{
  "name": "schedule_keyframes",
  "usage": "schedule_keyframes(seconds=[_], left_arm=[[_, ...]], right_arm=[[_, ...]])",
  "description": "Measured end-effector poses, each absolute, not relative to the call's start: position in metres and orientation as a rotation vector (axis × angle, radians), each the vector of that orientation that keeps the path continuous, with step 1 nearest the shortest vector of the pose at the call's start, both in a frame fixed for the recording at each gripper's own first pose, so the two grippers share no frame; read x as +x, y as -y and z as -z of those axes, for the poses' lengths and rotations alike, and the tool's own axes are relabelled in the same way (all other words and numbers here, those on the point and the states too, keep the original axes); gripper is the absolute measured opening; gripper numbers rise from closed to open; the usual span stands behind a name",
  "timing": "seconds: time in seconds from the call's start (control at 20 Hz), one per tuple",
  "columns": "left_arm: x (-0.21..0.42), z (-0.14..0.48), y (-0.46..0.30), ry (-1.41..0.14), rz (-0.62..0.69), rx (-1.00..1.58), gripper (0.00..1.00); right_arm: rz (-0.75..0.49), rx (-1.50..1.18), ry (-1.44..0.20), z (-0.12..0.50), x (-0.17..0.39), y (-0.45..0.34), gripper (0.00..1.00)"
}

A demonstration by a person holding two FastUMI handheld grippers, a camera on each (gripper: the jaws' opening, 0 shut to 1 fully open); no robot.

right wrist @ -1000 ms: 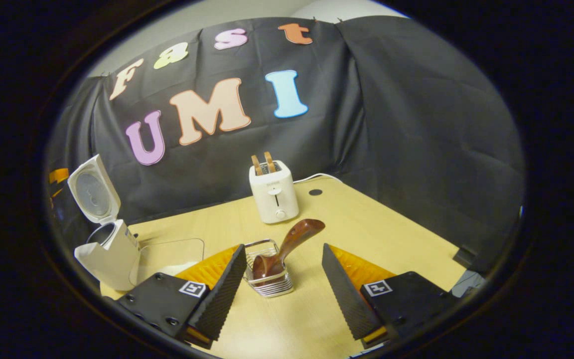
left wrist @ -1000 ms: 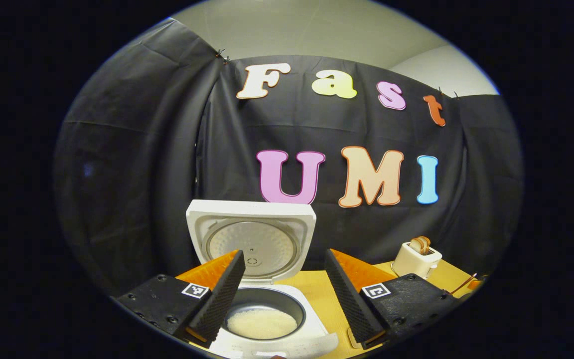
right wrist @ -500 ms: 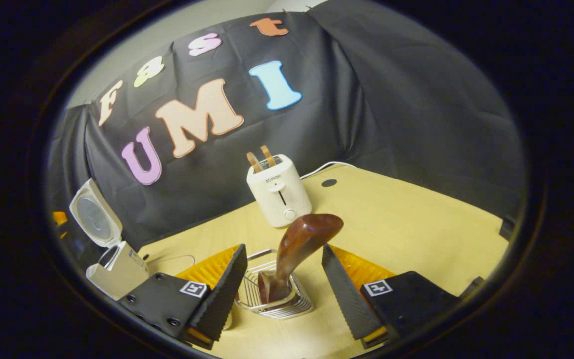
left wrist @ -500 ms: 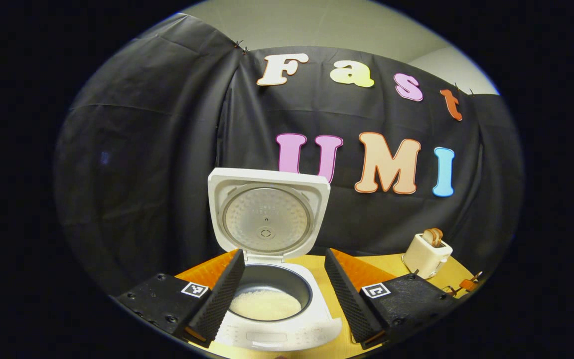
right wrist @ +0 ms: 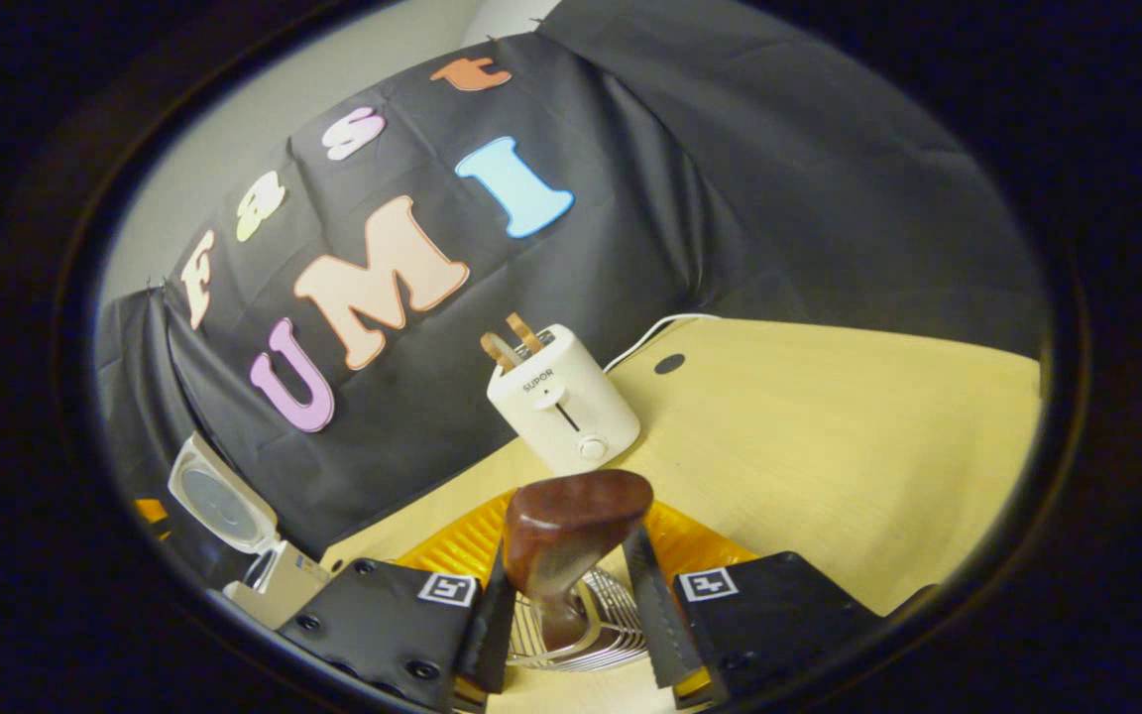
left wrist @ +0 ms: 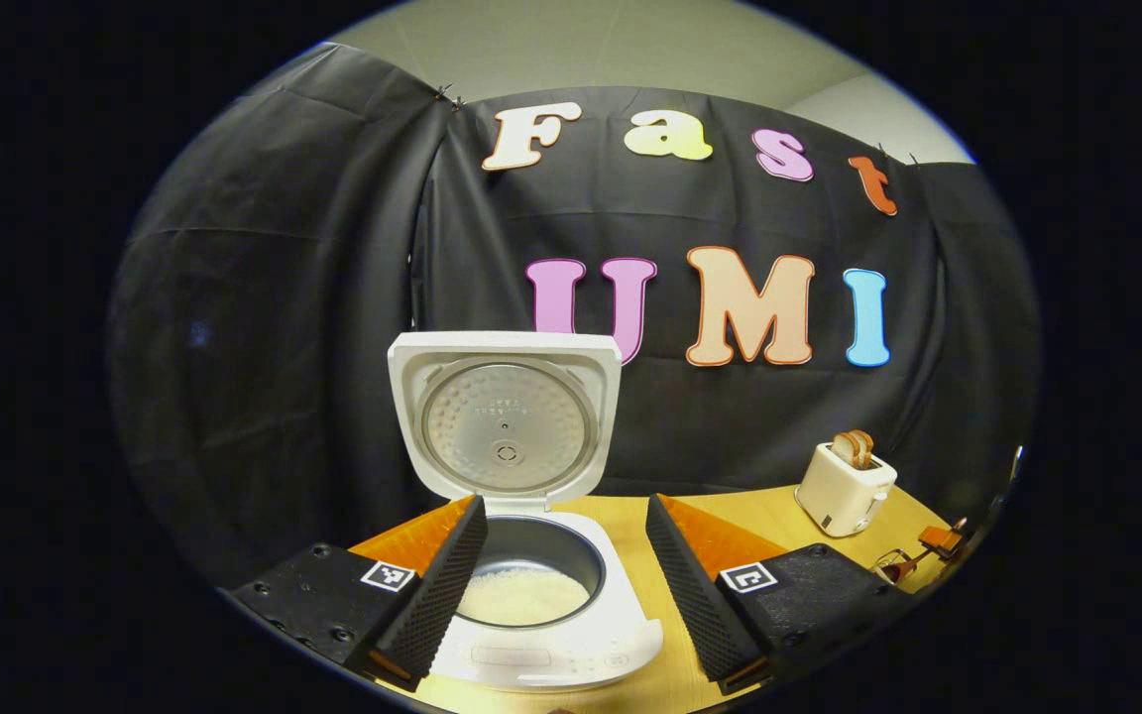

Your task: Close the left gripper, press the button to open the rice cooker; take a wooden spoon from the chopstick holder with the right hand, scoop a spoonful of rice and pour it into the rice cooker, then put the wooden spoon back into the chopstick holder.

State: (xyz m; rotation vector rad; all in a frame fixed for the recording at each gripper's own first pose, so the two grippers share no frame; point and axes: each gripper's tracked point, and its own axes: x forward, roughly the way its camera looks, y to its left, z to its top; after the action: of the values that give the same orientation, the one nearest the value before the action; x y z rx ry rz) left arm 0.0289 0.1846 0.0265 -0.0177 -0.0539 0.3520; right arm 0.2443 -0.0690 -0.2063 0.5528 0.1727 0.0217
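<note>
The wooden spoon (right wrist: pixel 566 540) is dark reddish-brown and glossy, with a thick rounded handle end that narrows as it runs down into the chopstick holder (right wrist: pixel 586 635), a small basket of bright curved wire standing on the tabletop (right wrist: pixel 829 436). My right jaws (right wrist: pixel 563 605) sit around that handle, one ribbed finger on each side and very close to it; I cannot tell whether both pads actually press the wood.

Behind the chopstick holder stands a cream toaster (right wrist: pixel 563 412), boxy with rounded corners, a round knob low on its front and two brown slices sticking up from its slots. A white cord runs from it toward the wall, near a dark round hole in the pale wood-grain tabletop. Far to the left of the holder, at the tabletop's edge, is the rice cooker (right wrist: pixel 254 555) with its lid raised.

In the left gripper view, the rice cooker (left wrist: pixel 541 615) is white and smooth, its lid upright and showing a dimpled round metal plate inside. The dark inner pot holds a shallow layer of white rice (left wrist: pixel 521 597). My left jaws (left wrist: pixel 563 585) are spread wide and grip nothing, their ribbed fingers framing the cooker. The toaster (left wrist: pixel 844 486) stands well right of the cooker.
</note>
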Motion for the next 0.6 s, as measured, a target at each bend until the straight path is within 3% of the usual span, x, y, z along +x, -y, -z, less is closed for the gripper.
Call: schedule_keyframes(seconds=[0.1,0.15,0.45,0.6], left_arm=[[0.03,-0.028,-0.178,0.055,-0.34,-0.006,0.95],[0.031,-0.027,-0.175,0.053,-0.333,-0.002,0.95],[0.036,-0.025,-0.162,0.05,-0.299,-0.011,0.95],[0.037,-0.019,-0.159,0.042,-0.288,-0.034,0.95]], right_arm=[[-0.018,0.572,-0.163,0.204,0.246,0.067,0.43],[-0.02,0.572,-0.165,0.204,0.25,0.067,0.28],[-0.013,0.586,-0.193,0.206,0.249,0.062,0.29],[0.02,0.578,-0.207,0.206,0.248,0.065,0.24]])
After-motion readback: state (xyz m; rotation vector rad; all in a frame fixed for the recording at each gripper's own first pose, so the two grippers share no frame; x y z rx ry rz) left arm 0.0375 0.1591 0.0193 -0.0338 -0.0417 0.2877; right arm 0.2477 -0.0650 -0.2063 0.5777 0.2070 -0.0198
